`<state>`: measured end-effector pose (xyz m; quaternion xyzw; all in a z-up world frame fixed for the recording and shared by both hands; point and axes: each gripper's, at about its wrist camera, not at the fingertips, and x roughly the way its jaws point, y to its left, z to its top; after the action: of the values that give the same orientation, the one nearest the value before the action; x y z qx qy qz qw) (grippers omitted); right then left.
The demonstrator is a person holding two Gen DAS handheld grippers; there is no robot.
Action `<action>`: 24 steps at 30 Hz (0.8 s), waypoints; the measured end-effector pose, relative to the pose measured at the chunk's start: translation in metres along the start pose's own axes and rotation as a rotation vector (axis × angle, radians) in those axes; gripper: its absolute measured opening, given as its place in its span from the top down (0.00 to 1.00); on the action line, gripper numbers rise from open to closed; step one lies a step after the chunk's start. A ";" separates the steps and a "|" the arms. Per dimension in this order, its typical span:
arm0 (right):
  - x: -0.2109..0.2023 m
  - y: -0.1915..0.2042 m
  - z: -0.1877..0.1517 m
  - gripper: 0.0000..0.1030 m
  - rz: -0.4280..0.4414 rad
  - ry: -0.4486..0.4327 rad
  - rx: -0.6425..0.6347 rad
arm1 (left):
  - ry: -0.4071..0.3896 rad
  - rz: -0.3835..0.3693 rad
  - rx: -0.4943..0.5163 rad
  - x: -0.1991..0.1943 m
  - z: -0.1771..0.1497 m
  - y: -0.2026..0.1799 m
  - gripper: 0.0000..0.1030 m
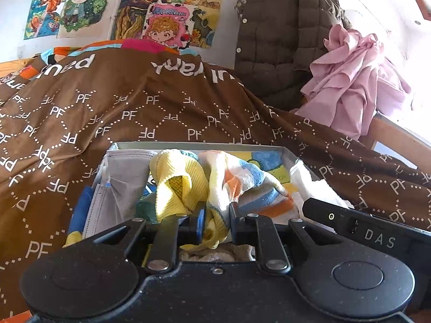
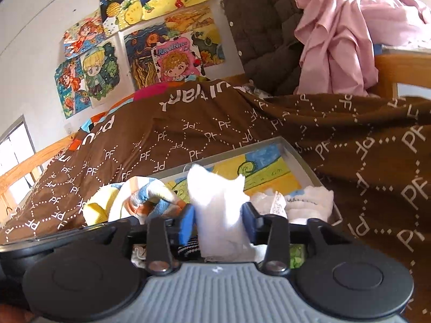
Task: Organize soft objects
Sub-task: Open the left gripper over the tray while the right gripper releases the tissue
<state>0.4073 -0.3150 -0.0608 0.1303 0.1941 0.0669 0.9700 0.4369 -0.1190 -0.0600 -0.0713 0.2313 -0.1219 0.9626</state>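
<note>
A shallow grey box (image 1: pixel 188 144) (image 2: pixel 299 150) with a coloured drawing on its floor lies on a brown "PF" blanket (image 1: pixel 80 123). It holds a grey face mask (image 1: pixel 124 177), a yellow waffle cloth (image 1: pixel 177 185), a striped white, blue and orange cloth (image 1: pixel 242 183) (image 2: pixel 145 196) and white tissue (image 1: pixel 317 185) (image 2: pixel 309 202). My left gripper (image 1: pixel 216 223) is shut on a yellow-edged fold of cloth over the box's near side. My right gripper (image 2: pixel 218 220) is shut on a white soft cloth (image 2: pixel 215 196), held upright above the box's near edge.
A brown quilted jacket (image 1: pixel 280 40) (image 2: pixel 258 27) and a pink garment (image 1: pixel 353 80) (image 2: pixel 334 35) hang over a wooden bed frame (image 2: pixel 398 72) at the back right. Colourful drawings (image 1: pixel 161 18) cover the wall. The other gripper's black body (image 1: pixel 363 228) sits at the box's right.
</note>
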 end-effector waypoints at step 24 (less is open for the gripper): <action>-0.088 -0.008 0.008 0.07 -0.048 -0.092 0.042 | -0.124 0.008 -0.021 -0.093 0.009 0.000 0.16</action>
<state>0.3306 -0.3399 -0.0242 0.1490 0.1537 0.0334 0.9762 0.3609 -0.0934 -0.0124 -0.0879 0.1729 -0.1111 0.9747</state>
